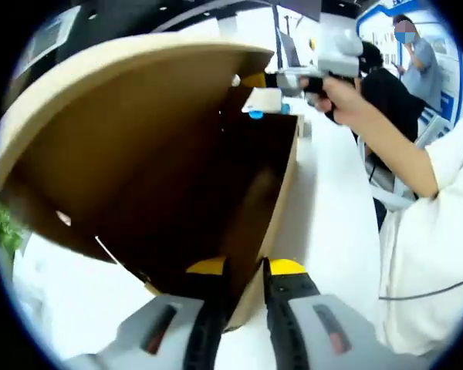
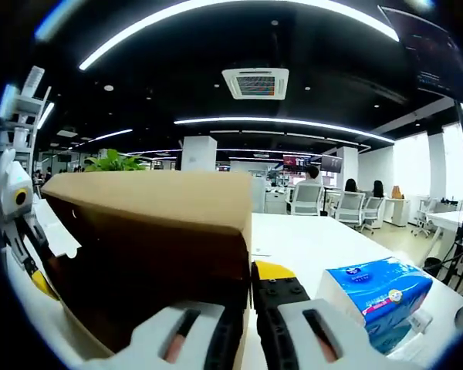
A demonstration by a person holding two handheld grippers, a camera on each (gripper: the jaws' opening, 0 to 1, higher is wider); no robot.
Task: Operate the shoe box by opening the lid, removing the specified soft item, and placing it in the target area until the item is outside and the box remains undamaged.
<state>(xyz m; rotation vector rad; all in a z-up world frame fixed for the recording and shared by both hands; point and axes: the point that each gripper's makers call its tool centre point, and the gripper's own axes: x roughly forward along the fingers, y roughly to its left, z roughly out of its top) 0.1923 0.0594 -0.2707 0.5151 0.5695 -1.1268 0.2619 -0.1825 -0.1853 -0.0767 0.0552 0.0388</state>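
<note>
the cardboard shoe box (image 1: 162, 154) fills the left and centre of the left gripper view, lid raised; its long axis runs from the left gripper (image 1: 245, 297), pinching the near wall, to the right gripper (image 1: 282, 96) upper right, also clamping cardboard; tissue pack (image 2: 378, 297) lower right

The shoe box (image 1: 170, 146) interior is dark in the left gripper view; its contents cannot be made out. In the right gripper view the box (image 2: 150, 231) wall hides its inside, and the tissue pack (image 2: 378, 297) print is too small to read.
</note>
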